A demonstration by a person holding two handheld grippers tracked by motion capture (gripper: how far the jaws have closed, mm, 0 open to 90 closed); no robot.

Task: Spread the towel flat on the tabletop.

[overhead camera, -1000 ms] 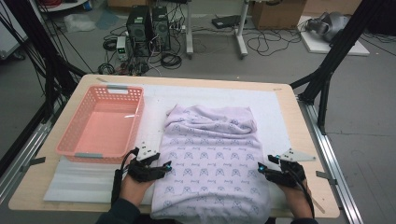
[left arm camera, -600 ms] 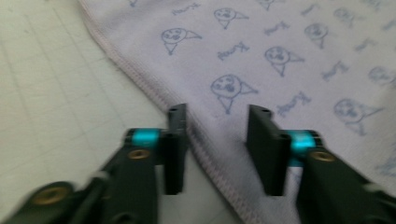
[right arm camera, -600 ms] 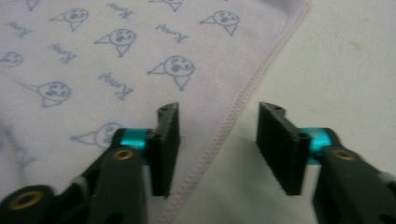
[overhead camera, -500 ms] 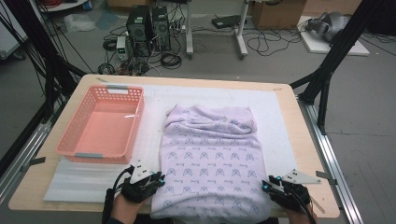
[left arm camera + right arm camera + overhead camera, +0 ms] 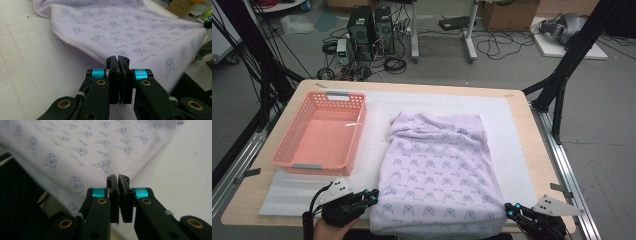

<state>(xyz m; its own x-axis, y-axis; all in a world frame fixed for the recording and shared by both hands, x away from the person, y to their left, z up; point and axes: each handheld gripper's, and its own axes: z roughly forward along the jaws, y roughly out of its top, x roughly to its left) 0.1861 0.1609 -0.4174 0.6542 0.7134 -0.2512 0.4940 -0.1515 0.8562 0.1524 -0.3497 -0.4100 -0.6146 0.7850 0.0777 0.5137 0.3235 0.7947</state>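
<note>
Both pairs of jaws are pressed together on the near hem of the lilac printed cloth [image 5: 439, 172]. The left gripper [image 5: 117, 58] has just been closing and now pinches the stitched edge at the cloth's near left corner; the right gripper [image 5: 117, 177] has closed likewise on the near right corner, fabric caught between its pads.

The cloth lies on the white mat [image 5: 512, 145] in the middle of the desk [image 5: 532, 150], its far end rumpled, its near end reaching the desk's near edge. A pink basket [image 5: 319, 132] stands at the left side, apart from the cloth.

The step in hand looks like the start of a fold: both near corners are gripped. The next move likely calls for lifting them together, keeping the hem taut, and carrying it towards the far edge evenly.

The high view gives the whole layout and the basket; the gripper views show the hem stitching and the pinch itself, which the high view leaves too small to judge
</note>
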